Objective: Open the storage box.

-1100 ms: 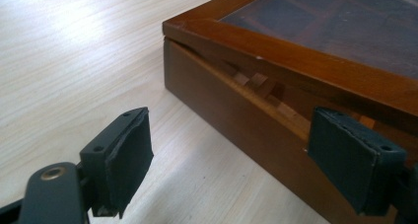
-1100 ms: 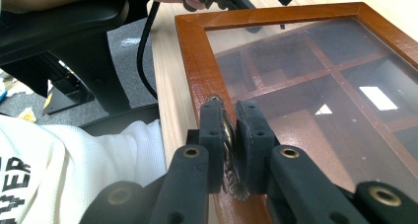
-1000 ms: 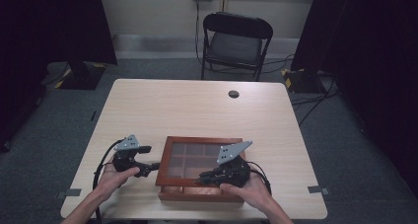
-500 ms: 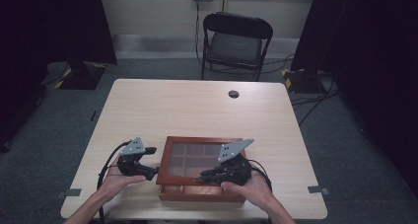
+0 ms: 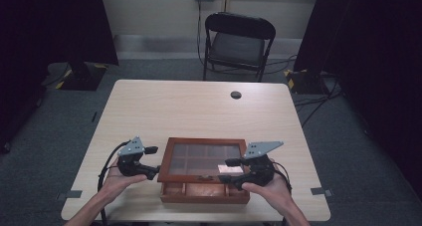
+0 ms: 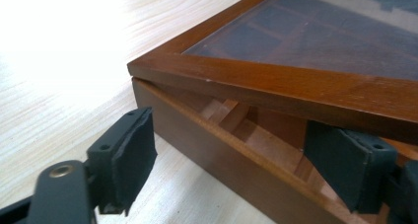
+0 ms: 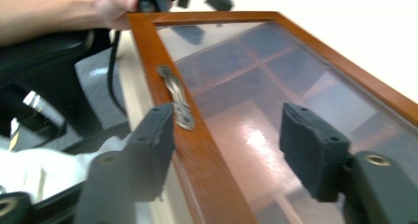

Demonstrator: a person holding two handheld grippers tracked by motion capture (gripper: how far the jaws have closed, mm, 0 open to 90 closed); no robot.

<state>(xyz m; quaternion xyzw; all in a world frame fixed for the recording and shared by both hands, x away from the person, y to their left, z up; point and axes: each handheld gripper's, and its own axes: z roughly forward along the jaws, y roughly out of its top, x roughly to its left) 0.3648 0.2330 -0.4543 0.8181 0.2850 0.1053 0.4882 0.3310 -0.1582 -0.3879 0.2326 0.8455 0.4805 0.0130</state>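
High view puts a wooden box (image 5: 204, 178) with a glass-paned lid (image 5: 201, 160) at the near middle of the pale table (image 5: 199, 106), its front edge close to the person's side, the lid lifted a little off the base so the front compartments show beneath it. Left gripper view shows what that camera cannot — the lid's corner (image 6: 148, 68) standing clear of the box wall (image 6: 207, 150), with a wedge-shaped gap and pale wooden dividers inside. Right gripper view looks down across the pane and picks out a small metal clasp (image 7: 176, 96) on the lid's front rail, dividers faintly visible through the glass. The left gripper (image 5: 149, 162) sits just beside the box's left side, its jaws spread wide, one pad (image 6: 129, 160) out over the table and the other at the gap under the lid; whether that pad touches the wood is hard to say. The right gripper (image 5: 234, 172) reaches over the lid's front right part, jaws apart and straddling the front rail — one pad (image 7: 155, 145) outside it, one over the glass. Both hands come in low from the near edge, the left hand (image 5: 117, 178) cupped under its tool, the right hand (image 5: 268, 186) behind its own. Farther off, a small dark disc (image 5: 236, 94) lies on the table's far side, and a folding chair (image 5: 238, 44) stands beyond.
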